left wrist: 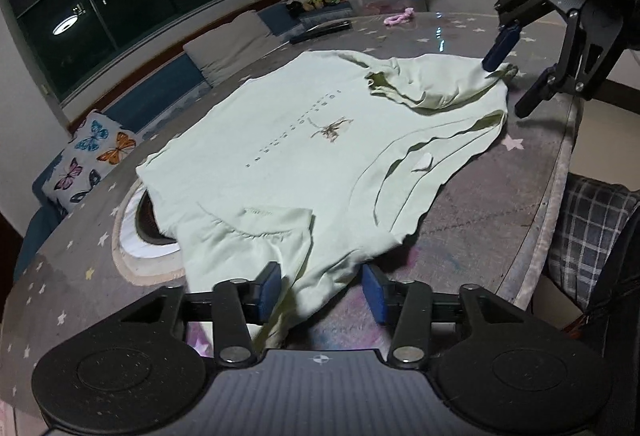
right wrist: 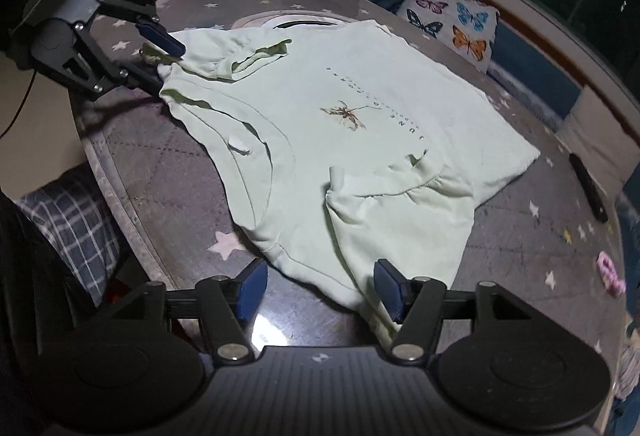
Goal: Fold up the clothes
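T-shirt (left wrist: 280, 140) sleeves lie between both grippers' spread fingers (left wrist: 269, 290).

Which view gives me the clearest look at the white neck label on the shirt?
The right wrist view: the label lies near and unblocked inside the shirt collar. The left wrist view shows the label too, but smaller and partly tucked under the collar edge.

The T-shirt (left wrist: 304, 156) lies on the table (left wrist: 500, 196) (cushions (left wrist: 100, 156) beyond its far edge).
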A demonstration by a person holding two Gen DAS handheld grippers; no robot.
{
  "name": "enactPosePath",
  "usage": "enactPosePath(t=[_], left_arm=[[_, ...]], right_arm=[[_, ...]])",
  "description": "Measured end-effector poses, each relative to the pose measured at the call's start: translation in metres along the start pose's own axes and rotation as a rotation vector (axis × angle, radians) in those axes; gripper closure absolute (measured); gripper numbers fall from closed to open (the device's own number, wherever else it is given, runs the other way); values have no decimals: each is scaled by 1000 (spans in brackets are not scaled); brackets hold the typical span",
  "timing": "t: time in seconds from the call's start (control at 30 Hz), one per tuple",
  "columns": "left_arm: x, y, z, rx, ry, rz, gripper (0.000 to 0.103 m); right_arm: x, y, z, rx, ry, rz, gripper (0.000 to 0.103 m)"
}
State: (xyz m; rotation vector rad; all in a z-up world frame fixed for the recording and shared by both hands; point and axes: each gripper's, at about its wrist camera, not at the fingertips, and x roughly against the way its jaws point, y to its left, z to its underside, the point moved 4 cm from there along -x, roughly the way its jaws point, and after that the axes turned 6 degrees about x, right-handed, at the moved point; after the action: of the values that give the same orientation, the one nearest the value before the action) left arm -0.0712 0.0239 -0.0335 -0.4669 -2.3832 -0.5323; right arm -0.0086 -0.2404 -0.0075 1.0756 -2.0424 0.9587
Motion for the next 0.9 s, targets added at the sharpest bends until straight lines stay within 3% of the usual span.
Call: enactPosePath(t=[0.07,0.13,0.5,0.6,0.67,0.7,0.87,0.9], left_arm=[[-2,1,-2,18,-5,15,81],[-2,3,-4,38,-11,23,92],[-5,30,-36,192,-72,36,98],[-6,32,-42,187,-79,33,98],[-6,34,-44,184,-81,32,98],[-6,34,-44,184,-80,31,98],[-6,30,-35,183,-56,39,98],[-5,28,-33,183,-54,35,98]], right_arm=[[-2,0,1,4,2,-7,43],[-5,0,1,9,1,-12,42],[-10,-6,2,-5,-50,-26,42],[-13,-10,2,-28,-71,0,44],[-15,-15,3,-50,-78,16,49],[-15,-16,4,-59,-82,19,60],[-17,-17,6,-83,-93,18,83],[-18,-17,5,-88,-91,15,92]])
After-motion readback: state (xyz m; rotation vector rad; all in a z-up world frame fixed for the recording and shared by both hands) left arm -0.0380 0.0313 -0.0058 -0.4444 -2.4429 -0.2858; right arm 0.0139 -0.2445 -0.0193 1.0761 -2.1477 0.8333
